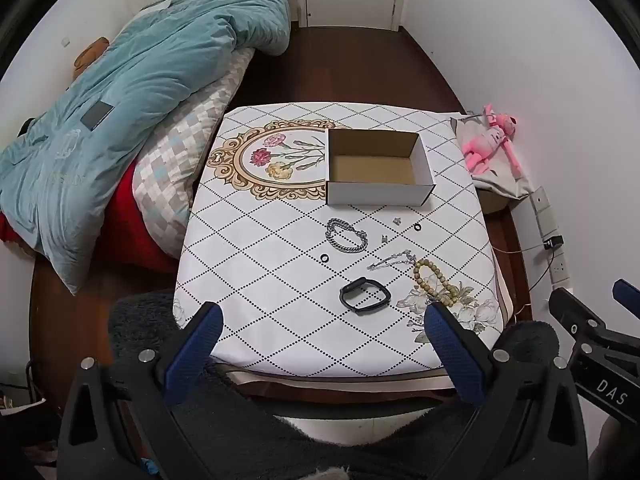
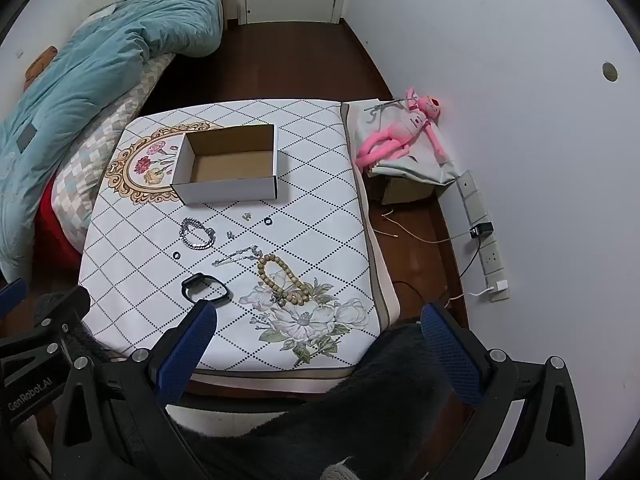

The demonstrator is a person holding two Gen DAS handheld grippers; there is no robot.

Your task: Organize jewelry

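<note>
An open, empty cardboard box [image 1: 380,168] [image 2: 230,166] stands on the patterned table [image 1: 260,280] [image 2: 320,208]. In front of it lie a silver chain bracelet [image 1: 346,236] [image 2: 197,234], two small black rings [image 1: 417,227] [image 1: 324,258], small silver earrings [image 1: 397,221], a thin silver chain [image 1: 390,261] [image 2: 236,258], a beaded bracelet [image 1: 434,282] [image 2: 280,280] and a black band [image 1: 365,294] [image 2: 205,287]. My left gripper [image 1: 324,320] is open and empty above the table's near edge. My right gripper [image 2: 320,320] is open and empty above the near right corner.
A bed with a blue duvet [image 1: 120,100] lies to the left. A pink plush toy [image 1: 494,140] [image 2: 404,136] on a grey bag sits right of the table, by a wall power strip [image 2: 486,240]. Dark fuzzy cloth [image 2: 380,400] lies below the grippers.
</note>
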